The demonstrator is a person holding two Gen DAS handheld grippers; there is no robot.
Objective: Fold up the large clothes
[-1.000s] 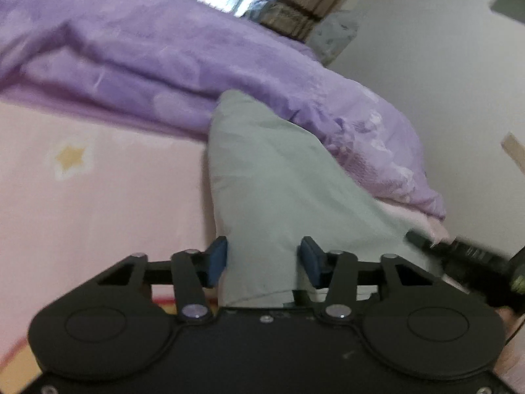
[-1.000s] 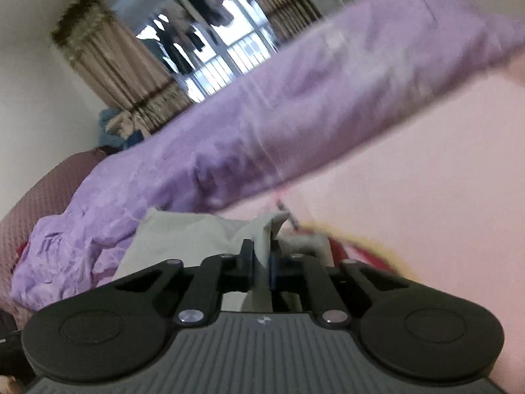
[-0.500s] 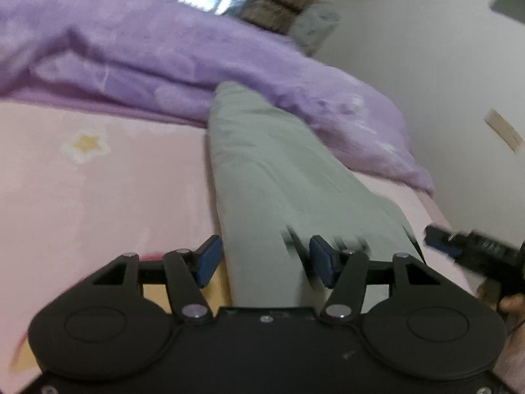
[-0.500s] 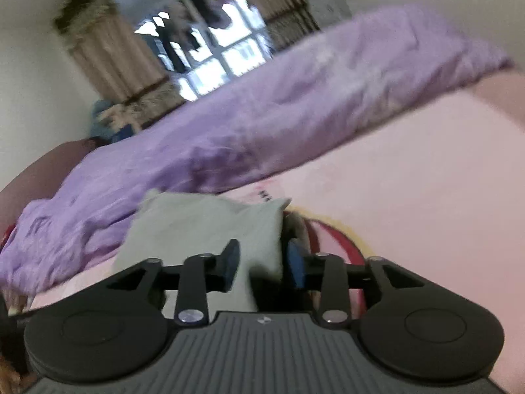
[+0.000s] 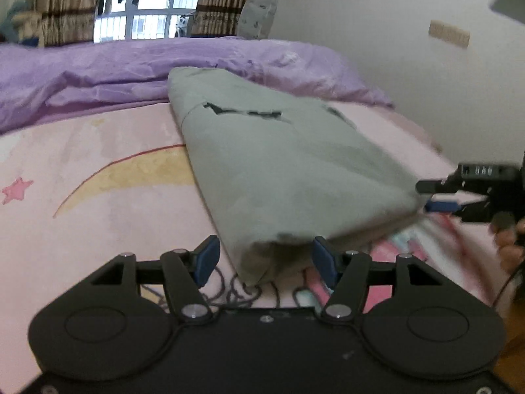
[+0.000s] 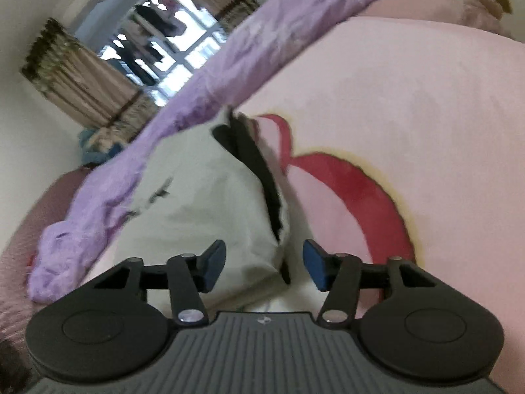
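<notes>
A folded grey-green garment (image 5: 279, 164) with a black print lies on the pink bedsheet (image 5: 98, 197). My left gripper (image 5: 265, 262) is open, its blue pads either side of the garment's near corner without closing on it. My right gripper (image 6: 264, 267) is open too, with the garment's near edge (image 6: 210, 203) lying between its pads. The right gripper also shows in the left wrist view (image 5: 466, 193), at the garment's right corner.
A crumpled purple duvet (image 5: 131, 69) lies along the far side of the bed. Behind it are a window with curtains (image 5: 144, 3) and a white wall (image 5: 377, 26). The sheet carries a yellow moon and a star print.
Both grippers have opened and let go of the garment, which now lies folded flat on the bed. Both have drawn back a little from its edge.
</notes>
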